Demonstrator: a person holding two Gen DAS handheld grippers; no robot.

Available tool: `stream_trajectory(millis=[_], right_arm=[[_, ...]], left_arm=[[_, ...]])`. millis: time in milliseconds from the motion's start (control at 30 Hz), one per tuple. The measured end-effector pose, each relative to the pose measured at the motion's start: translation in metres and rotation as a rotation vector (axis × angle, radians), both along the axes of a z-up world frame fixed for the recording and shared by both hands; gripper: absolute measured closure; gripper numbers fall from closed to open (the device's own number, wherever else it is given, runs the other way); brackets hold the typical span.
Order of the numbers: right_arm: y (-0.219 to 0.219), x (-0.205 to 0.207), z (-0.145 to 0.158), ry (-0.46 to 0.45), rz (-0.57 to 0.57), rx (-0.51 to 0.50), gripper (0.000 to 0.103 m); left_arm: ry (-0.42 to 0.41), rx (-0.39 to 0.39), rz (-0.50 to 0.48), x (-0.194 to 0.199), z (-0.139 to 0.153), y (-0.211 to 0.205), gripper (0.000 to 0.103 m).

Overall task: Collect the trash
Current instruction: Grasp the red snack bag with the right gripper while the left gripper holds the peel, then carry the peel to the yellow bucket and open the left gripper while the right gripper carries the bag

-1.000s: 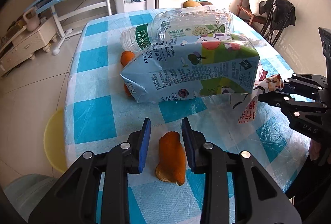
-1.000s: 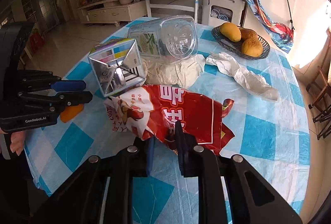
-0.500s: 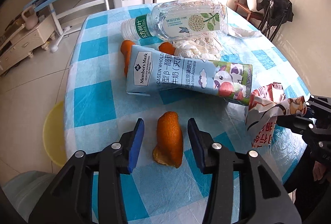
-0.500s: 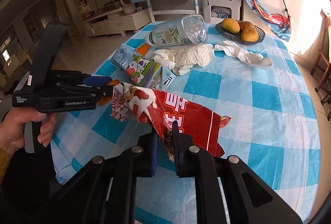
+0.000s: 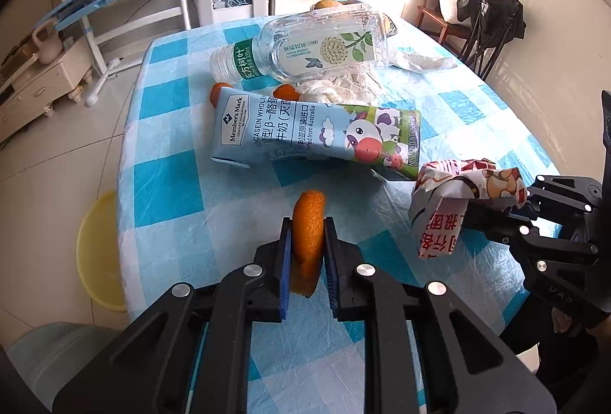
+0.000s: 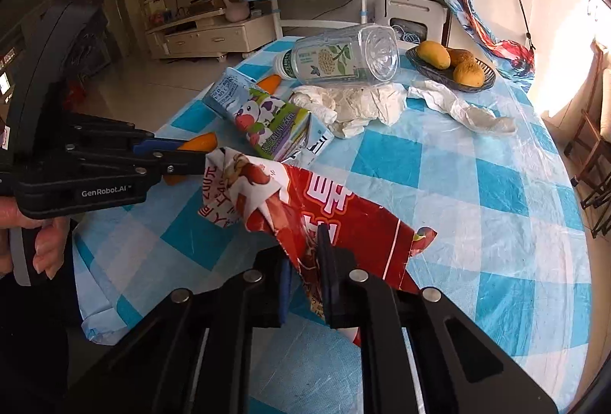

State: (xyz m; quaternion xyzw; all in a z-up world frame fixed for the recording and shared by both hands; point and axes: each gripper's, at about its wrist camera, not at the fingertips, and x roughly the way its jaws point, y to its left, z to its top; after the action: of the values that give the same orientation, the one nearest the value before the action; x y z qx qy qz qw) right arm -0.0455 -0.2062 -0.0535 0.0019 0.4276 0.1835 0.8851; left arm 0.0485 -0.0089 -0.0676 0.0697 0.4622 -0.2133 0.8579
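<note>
Nearest the left wrist camera: the left gripper (image 5: pixel 308 234), angled steeply down toward the table (image 5: pixel 172 185), jaws just closed in and now clamped on a piece of orange peel (image 5: pixel 307 223), blue pads pressed against both its sides. Peel standing on edge between the pads, top end poking out beyond the fingertips, lower end hanging below them.

Off to that gripper's right, at about the same depth: the right gripper (image 5: pixel 492 207), pointing inward across the view, a crumpled red-and-white snack wrapper (image 5: pixel 458 192) bunched at its tip.

From the right wrist camera: the right gripper (image 6: pixel 305 261) also tilted down, jaws just drawn together and pinched tight on the near edge of the snack wrapper (image 6: pixel 324 207), rest of the wrapper fanning forward over the cloth. To its left, a hand (image 6: pixel 34 242) wrapped around the grey handle of the left gripper (image 6: pixel 191 156), held roughly level, orange peel (image 6: pixel 198 143) showing between its pads.

Just beyond both grippers: a milk carton (image 5: pixel 313 135) lying on its side on the blue-and-white checked cloth. Behind the carton: crumpled white tissue (image 6: pixel 355 104), two more orange peel scraps (image 5: pixel 284 92), then a clear plastic bottle (image 5: pixel 305 49) on its side. Farther right: another twisted tissue (image 6: pixel 458 106). Farthest, at the table's back edge: a dark basket (image 6: pixel 427 68) holding yellow fruit.
</note>
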Motion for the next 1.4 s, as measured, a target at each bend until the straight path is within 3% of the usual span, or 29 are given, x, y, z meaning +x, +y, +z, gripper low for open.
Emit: stream_trajectory(millis=[267, 467, 700, 867, 933, 1000, 1033, 1233, 1400], right_arm=[[-0.005, -0.014, 0.012, -0.005, 0.004, 0.145, 0.093], [0.001, -0.022, 0.019, -0.031, 0.02, 0.153, 0.093], [0.007, -0.019, 0.014, -0.016, 0.017, 0.109, 0.093], [0.014, -0.017, 0.001, 0.024, 0.027, 0.048, 0.073], [0.017, -0.017, 0.0, 0.017, 0.031, 0.026, 0.073], [0.019, -0.017, 0.001, 0.012, 0.039, 0.027, 0.092], [0.02, -0.018, 0.003, -0.001, 0.041, 0.024, 0.094], [0.028, -0.024, 0.019, -0.048, 0.121, 0.152, 0.097], [0.05, -0.017, 0.024, -0.02, 0.195, 0.259, 0.097]], left_arm=[[-0.016, -0.028, 0.008, -0.009, 0.006, 0.001, 0.087], [-0.048, -0.05, 0.018, -0.018, 0.018, 0.008, 0.087], [-0.07, -0.126, 0.102, -0.016, 0.033, 0.039, 0.087], [-0.069, -0.159, 0.142, -0.01, 0.033, 0.05, 0.087], [-0.072, -0.16, 0.141, -0.01, 0.033, 0.049, 0.087], [-0.079, -0.16, 0.137, -0.01, 0.034, 0.048, 0.087], [-0.084, -0.161, 0.138, -0.01, 0.034, 0.048, 0.087], [-0.115, -0.181, 0.171, -0.006, 0.05, 0.066, 0.087], [-0.148, -0.171, 0.26, 0.01, 0.073, 0.113, 0.087]])
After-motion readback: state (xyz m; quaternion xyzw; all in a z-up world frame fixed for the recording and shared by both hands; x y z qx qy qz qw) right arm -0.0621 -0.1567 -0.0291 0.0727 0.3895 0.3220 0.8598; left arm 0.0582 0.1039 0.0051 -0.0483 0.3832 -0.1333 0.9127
